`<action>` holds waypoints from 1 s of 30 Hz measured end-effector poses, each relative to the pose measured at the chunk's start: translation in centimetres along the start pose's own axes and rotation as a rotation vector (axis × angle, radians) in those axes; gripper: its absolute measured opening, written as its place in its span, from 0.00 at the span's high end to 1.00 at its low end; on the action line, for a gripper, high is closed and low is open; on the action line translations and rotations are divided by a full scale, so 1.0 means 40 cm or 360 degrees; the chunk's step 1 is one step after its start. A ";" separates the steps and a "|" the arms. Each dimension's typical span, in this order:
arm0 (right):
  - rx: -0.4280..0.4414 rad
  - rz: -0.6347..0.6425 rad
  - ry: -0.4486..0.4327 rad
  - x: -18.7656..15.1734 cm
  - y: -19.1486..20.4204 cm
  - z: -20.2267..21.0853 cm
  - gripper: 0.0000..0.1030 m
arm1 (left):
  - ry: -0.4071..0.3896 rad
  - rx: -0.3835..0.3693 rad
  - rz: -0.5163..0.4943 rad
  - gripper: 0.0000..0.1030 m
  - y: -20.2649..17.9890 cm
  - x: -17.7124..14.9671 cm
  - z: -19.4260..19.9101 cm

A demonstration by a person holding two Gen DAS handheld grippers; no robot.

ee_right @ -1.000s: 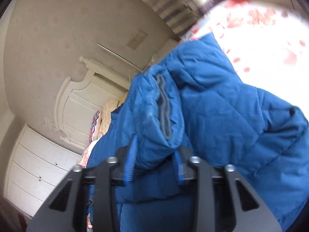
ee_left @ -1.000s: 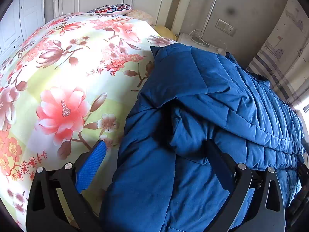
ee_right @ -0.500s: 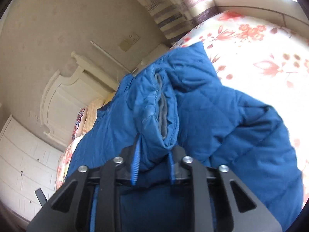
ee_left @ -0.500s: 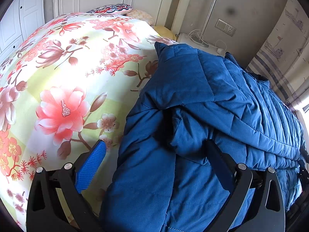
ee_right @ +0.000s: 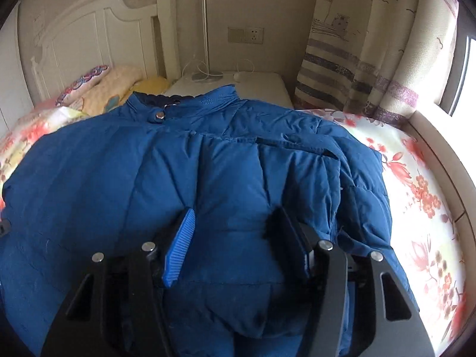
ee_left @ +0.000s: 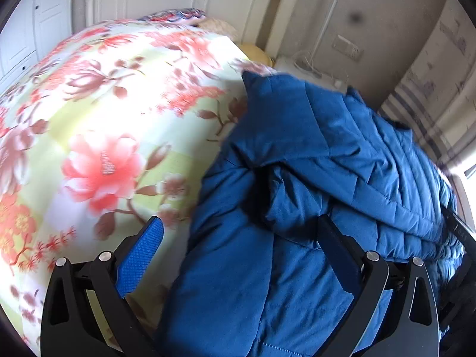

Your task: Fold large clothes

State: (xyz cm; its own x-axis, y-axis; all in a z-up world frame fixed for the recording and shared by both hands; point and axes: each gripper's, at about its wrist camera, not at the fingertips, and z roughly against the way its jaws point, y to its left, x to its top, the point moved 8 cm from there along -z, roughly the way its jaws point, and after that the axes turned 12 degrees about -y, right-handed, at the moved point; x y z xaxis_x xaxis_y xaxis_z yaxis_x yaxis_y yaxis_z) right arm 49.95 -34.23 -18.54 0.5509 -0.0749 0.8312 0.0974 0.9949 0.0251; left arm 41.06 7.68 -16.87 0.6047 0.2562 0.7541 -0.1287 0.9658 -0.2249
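Floral bedding covers the bed (ee_left: 98, 125) on which the blue padded jacket (ee_left: 312, 178) lies, with a white headboard and a pale wall behind. From the left wrist view, the left claw (ee_left: 241, 238) stands spread wide and grasps nothing: one blue-padded finger hangs over the flowered cover, the other over the coat, whose near edge lies between them in a bulky, creased fold. This view alone shows the jacket's left border against the bedding and the thick lump where a layer is doubled over. From the right wrist view, the right claw (ee_right: 235, 238) hovers over the middle of the jacket (ee_right: 208, 184); its jaws have just been opening, and they stand released, with quilted fabric under the gap but nothing pinched. Only this view shows the collar (ee_right: 184, 101) with its snap toward the nightstand (ee_right: 238, 83), the right shoulder and side falling toward the window edge of the bed, and a striped curtain (ee_right: 357, 59). The step in hand looks like setting down a folded part and choosing a new hold. To do it well, I would judge, the folded layer should be pressed flat so the padding does not spring back, and both claws should bite a full thickness at matching points along the hem or sides, then lift together so the fold stays square.
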 end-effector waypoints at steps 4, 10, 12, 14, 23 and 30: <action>-0.0001 0.0008 0.0005 0.007 0.005 -0.008 0.43 | -0.0435 -0.0057 0.0032 0.07 -0.049 0.131 0.163; 0.0010 0.0003 -0.0005 -0.019 -0.004 0.006 0.42 | -0.0304 -0.0155 -0.0388 0.05 -0.273 0.209 0.084; 0.0020 -0.0009 -0.0005 -0.019 -0.006 0.007 0.42 | -0.0185 -0.0110 -0.0412 0.05 -0.284 0.191 -0.001; 0.0017 -0.0006 -0.0005 -0.019 -0.006 0.006 0.42 | -0.0044 -0.0082 -0.0433 0.05 -0.280 0.147 -0.090; 0.0022 0.0011 -0.0004 -0.020 -0.009 0.004 0.41 | -0.0032 -0.0019 -0.0659 0.04 -0.276 0.051 -0.181; 0.0083 -0.0106 -0.0110 0.005 0.002 0.117 0.34 | -0.0037 -0.0001 -0.0671 0.04 -0.279 0.052 -0.180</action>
State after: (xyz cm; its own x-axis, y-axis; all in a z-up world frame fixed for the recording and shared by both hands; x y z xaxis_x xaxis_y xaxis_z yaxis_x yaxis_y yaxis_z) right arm 46.20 -33.84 -15.76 0.4858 -0.1378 0.8632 0.0875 0.9902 0.1088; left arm 49.40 -2.86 -17.23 0.5863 -0.1608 0.7940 0.1268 0.9862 0.1061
